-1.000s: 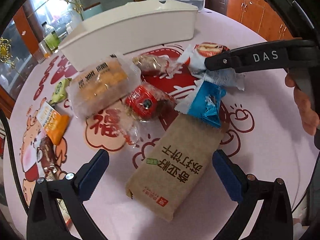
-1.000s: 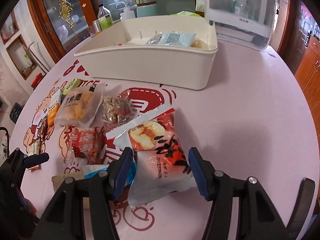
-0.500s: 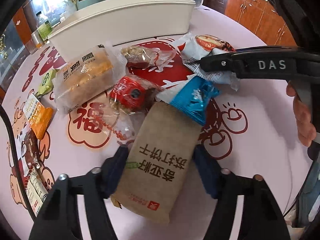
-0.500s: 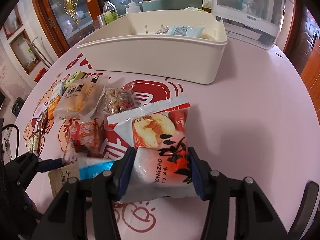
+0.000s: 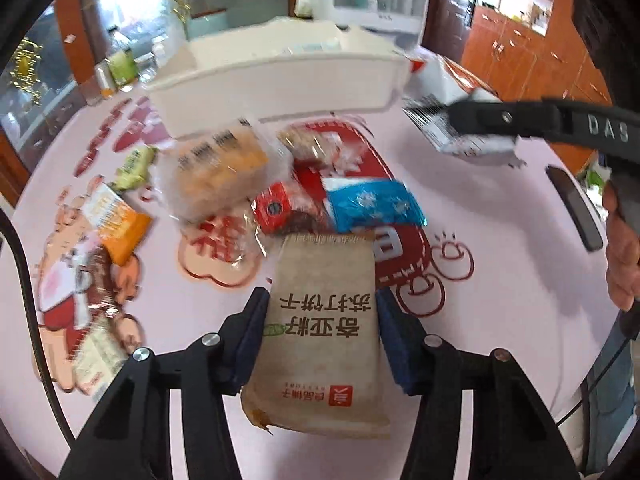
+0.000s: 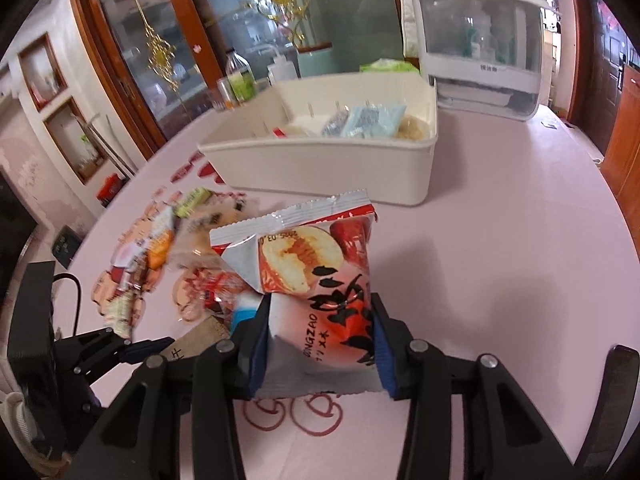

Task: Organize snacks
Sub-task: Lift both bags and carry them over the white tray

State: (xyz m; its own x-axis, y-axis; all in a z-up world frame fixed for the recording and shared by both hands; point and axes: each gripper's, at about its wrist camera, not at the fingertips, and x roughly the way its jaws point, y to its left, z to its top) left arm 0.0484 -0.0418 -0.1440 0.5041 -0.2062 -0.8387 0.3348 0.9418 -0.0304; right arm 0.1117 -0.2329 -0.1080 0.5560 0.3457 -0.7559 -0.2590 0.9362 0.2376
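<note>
grippers each pinching a snack pack over the pink table (image 6: 520, 240).
left gripper (image 5: 322, 332) clamps both pads on the brown cracker pack (image 5: 324, 320), whose far end touches the blue wrapper (image 5: 370, 204); right gripper (image 6: 318, 344) squeezes the red-and-white bun pack (image 6: 316, 276), lifted clear of the tabletop, with the cream bin (image 6: 328, 168) beyond it, holding a few packets.
</note>
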